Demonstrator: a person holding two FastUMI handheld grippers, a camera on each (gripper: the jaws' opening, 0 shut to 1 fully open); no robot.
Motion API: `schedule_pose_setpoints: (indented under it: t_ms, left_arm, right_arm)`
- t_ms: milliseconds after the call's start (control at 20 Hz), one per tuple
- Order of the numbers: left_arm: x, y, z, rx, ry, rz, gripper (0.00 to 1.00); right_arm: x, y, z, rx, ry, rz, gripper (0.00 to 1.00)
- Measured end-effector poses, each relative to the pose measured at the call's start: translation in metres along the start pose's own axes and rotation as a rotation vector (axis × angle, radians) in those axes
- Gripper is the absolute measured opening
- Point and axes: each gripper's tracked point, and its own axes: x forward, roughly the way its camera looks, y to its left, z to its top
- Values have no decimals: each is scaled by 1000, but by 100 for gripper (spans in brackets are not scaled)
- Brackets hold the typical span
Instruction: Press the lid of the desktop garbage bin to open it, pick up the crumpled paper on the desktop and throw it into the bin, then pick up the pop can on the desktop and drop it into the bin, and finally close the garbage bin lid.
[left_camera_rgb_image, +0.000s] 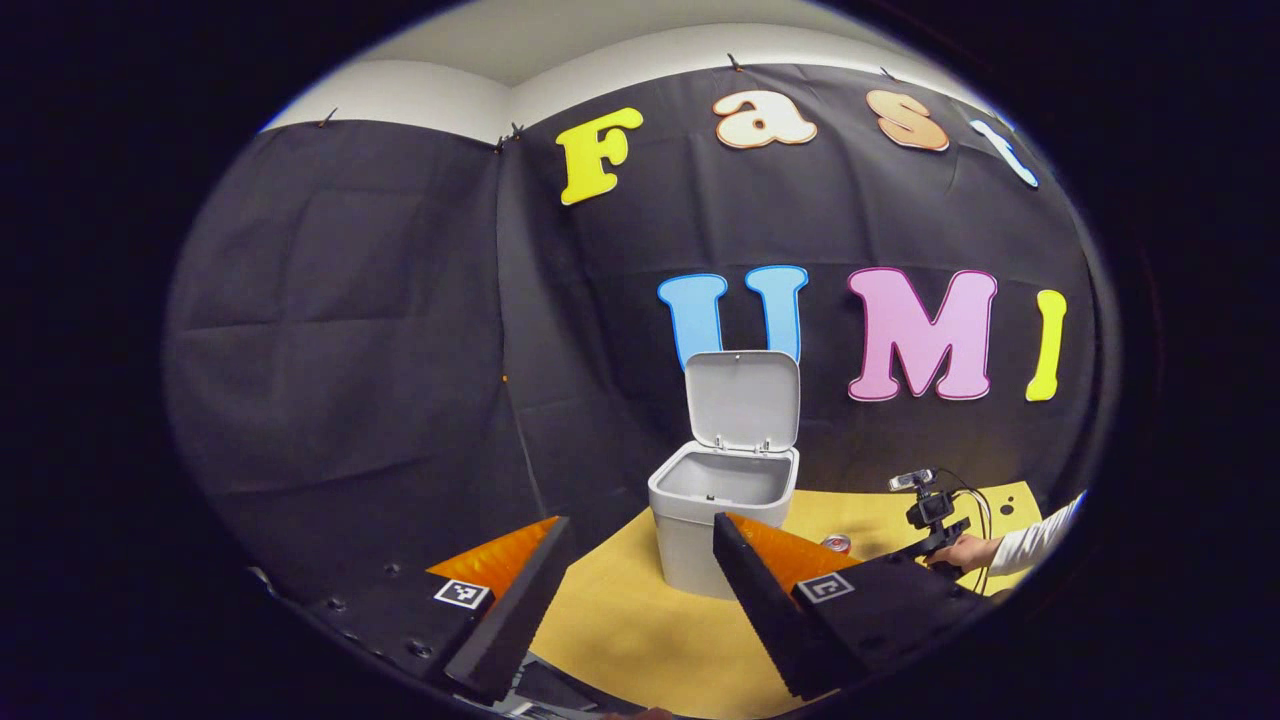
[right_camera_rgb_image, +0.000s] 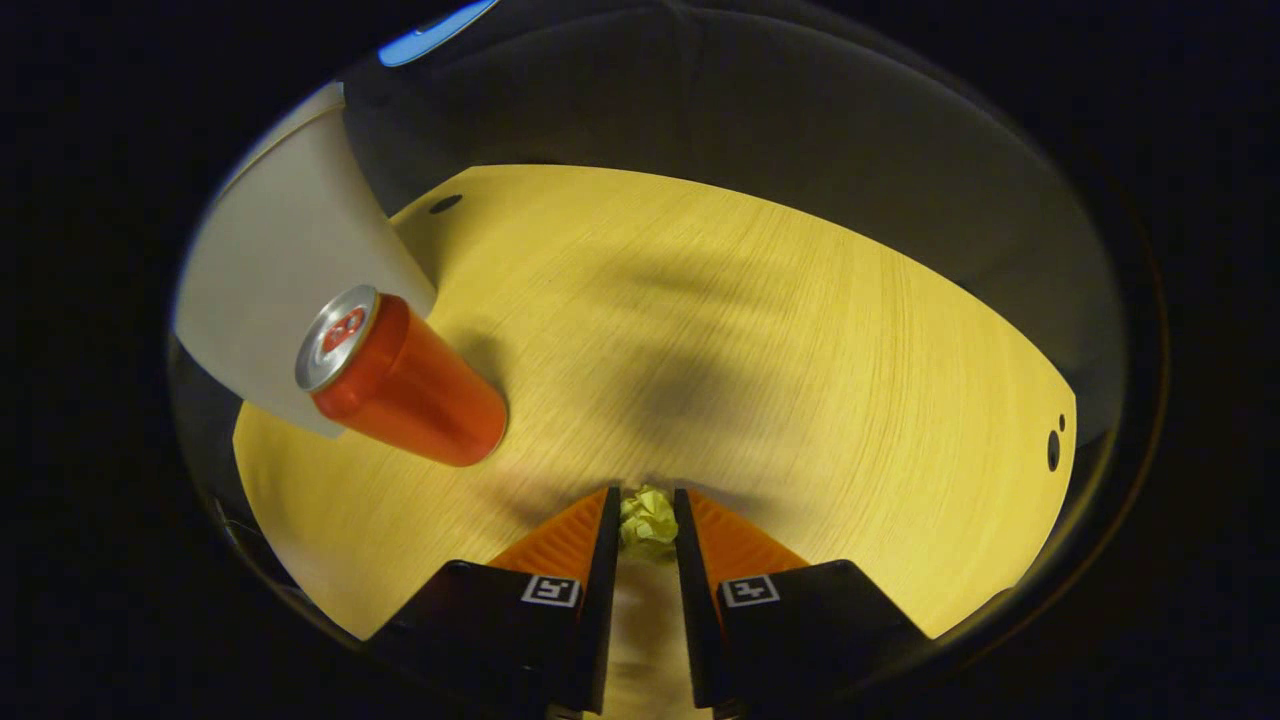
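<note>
Bin (left_camera_rgb_image: 722, 505) lid (left_camera_rgb_image: 742, 398) up: opening done. Right gripper (right_camera_rgb_image: 648, 520) clenched on crumpled paper (right_camera_rgb_image: 648, 518) above the table (right_camera_rgb_image: 800, 380); left gripper (left_camera_rgb_image: 640, 590) released. Can (right_camera_rgb_image: 405, 385) upright beside bin, untouched. Left: paper drop, can, closing.

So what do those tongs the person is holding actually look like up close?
Each pair of tongs has two long, wedge-shaped fingers with ribbed inner faces, mounted on black blocks that carry small square black-and-white markers. Farther off, the other tool carries a small camera and black cables, held by a hand in a white sleeve.
</note>
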Motion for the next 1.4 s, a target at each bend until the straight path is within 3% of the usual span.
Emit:
schedule_pose_setpoints:
  t_ms: [50,150,400,650,850,1150,1200,1250,1350,1400]
  left_arm:
    - [4,-4,-2,-5,-1,-19,95]
    - [18,-17,-7,-11,-9,-81,96]
    - [46,-43,-12,-34,-8,-286,96]
    - [57,-16,-8,-4,-40,-320,95]
    - [54,7,-22,-8,-14,-296,95]
    - [44,5,-44,-23,16,-287,96]
    - [45,-1,-50,-30,24,-294,95]
    - [47,-8,-55,-41,26,-306,95]
    - [53,-23,-75,-67,46,-328,95]
    - [59,-32,-86,-85,65,-332,96]
  right_arm:
    - [-12,2,11,-13,-43,4,36]
    - [-44,13,44,-23,-163,23,36]
    - [-140,66,132,-31,-457,154,35]
    - [-196,153,210,-93,-637,284,35]
    - [-184,220,236,-162,-638,328,35]
    - [-129,245,236,-195,-533,290,35]
    - [-125,247,234,-191,-518,300,29]
    - [-126,248,236,-180,-519,312,39]
    - [-136,249,237,-168,-527,342,70]
    - [-144,247,237,-171,-539,350,67]
